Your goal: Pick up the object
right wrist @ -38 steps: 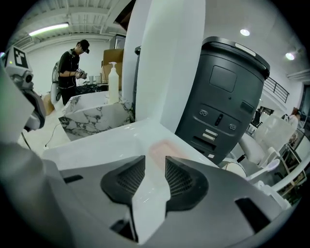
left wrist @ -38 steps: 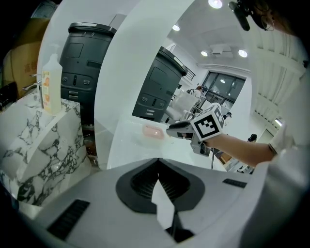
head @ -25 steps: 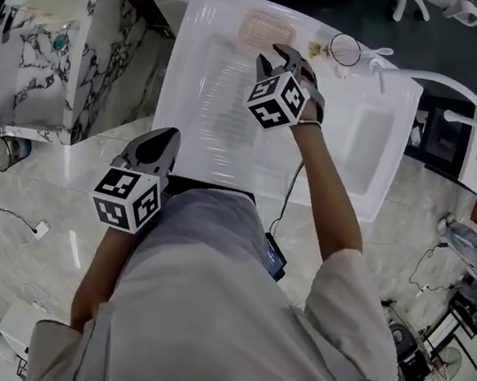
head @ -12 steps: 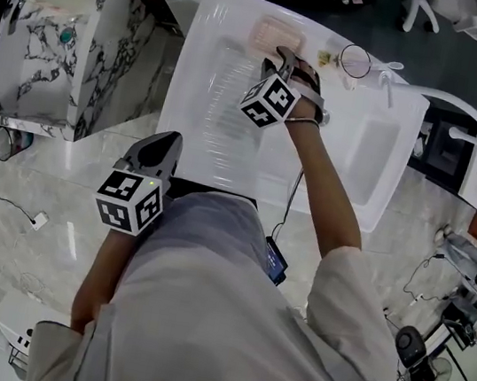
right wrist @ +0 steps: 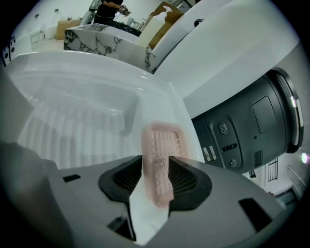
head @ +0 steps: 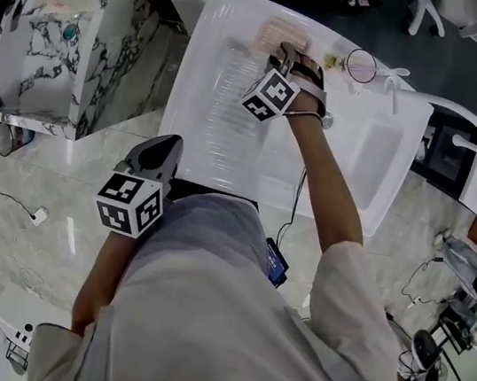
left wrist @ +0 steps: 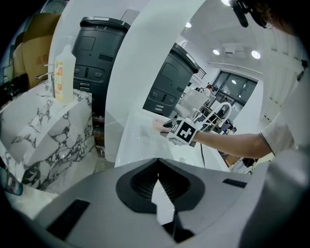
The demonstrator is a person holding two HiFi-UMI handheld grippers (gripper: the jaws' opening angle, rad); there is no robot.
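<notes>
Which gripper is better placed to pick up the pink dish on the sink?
Right. The right gripper has the pink dish between its jaws, which have just been opening and don't press it yet. The left gripper hangs far back, shut.

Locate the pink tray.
Head view, top centre: the pink tray lies on the sink's far rim, between the right gripper's jaws, which have just been opening.
</notes>
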